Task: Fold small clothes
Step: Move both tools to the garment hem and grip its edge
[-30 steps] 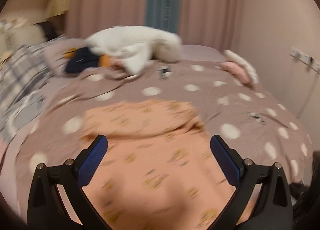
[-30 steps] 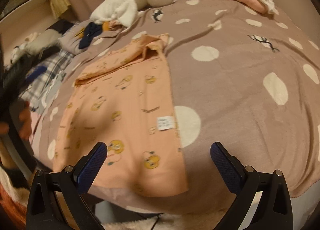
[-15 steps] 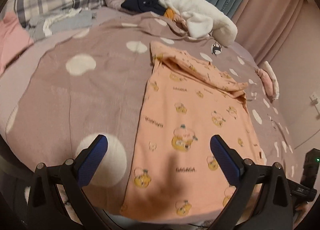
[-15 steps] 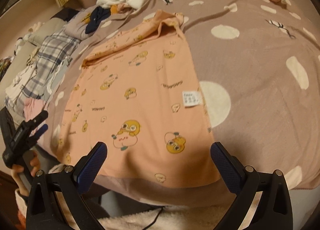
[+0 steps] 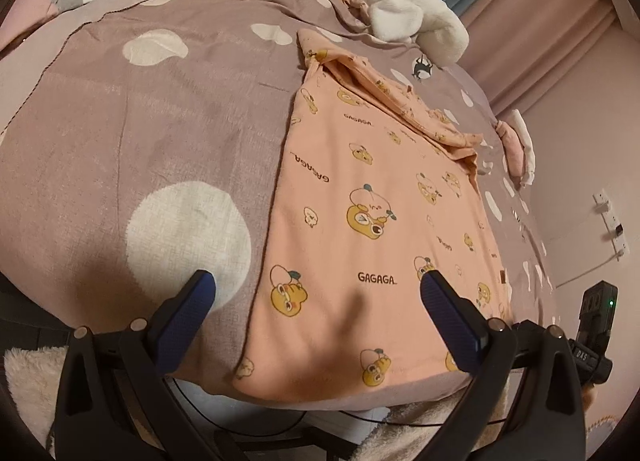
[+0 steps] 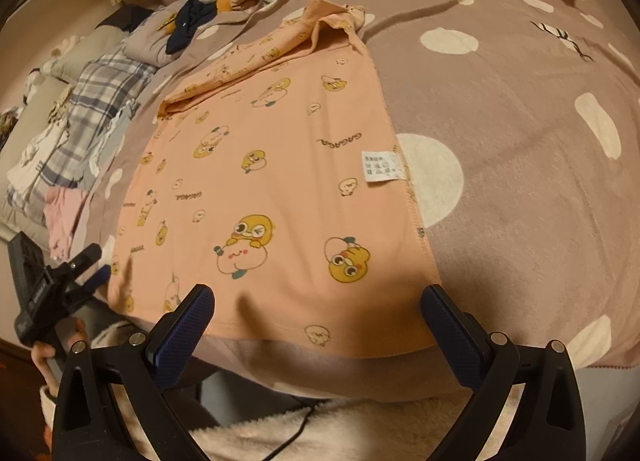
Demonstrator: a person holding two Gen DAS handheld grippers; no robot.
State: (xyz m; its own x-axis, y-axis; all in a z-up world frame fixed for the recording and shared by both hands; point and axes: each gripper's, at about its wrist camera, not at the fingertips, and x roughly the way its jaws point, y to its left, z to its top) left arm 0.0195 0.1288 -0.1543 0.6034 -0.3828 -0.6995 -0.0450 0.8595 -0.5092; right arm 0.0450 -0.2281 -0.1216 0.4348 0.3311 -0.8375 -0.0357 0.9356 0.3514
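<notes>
Peach shirt point(image 5: 384, 197) lay flat on the bed point(image 5: 120, 133), top edge already folded. Left gripper point(image 5: 316, 297) and right gripper point(image 6: 316, 301) hovered, jaws spread, empty. Next I'd say pinch the bottom hem corners.

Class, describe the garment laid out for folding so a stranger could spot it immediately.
Find the bed with the mauve, white-spotted blanket. Spread flat near its front edge lies the peach shirt, its far end already folded over. Only it carries yellow cartoon animals, GAGAGA lettering and a white care label.

Both wrist views low at the bed's near edge, facing inward, sharing the peach cartoon-print cotton garment point(image 5: 372, 197) point(image 6: 264, 181) just beyond the jaws.
</notes>
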